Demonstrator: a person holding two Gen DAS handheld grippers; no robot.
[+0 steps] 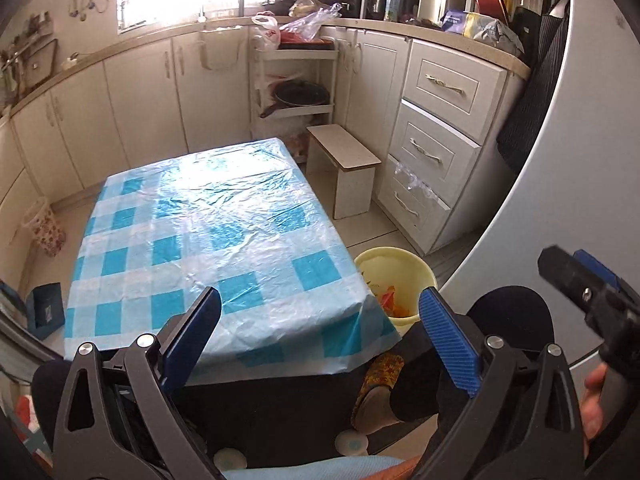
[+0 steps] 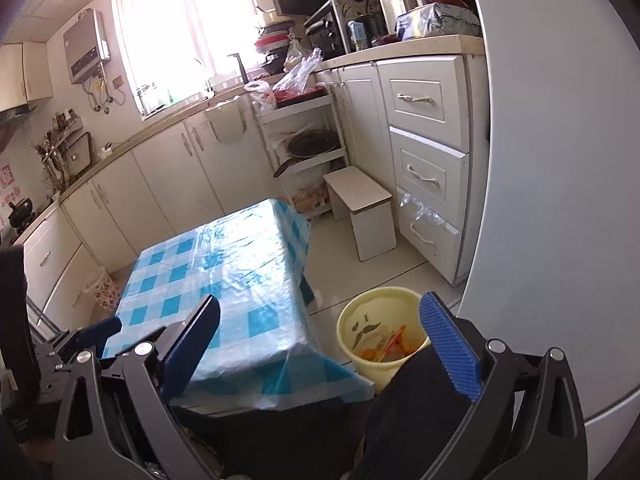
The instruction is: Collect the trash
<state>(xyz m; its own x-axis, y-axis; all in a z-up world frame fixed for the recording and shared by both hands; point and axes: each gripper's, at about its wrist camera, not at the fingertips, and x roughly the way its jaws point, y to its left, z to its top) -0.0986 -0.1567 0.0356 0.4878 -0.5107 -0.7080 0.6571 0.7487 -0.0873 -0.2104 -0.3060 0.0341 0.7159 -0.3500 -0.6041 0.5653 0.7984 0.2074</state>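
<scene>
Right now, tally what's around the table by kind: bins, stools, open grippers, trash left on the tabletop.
Bins: 1, yellow bin holding scraps
Stools: 1, white stool
Open grippers: 2, left gripper, right gripper
Trash on the table: 0
Total: 4

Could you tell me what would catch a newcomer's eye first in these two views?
The low table under a shiny blue-and-white checked plastic cover fills the middle. On the floor at its near right corner stands a pale yellow bin holding orange scraps. Both grippers, left and right, are open and empty.
</scene>
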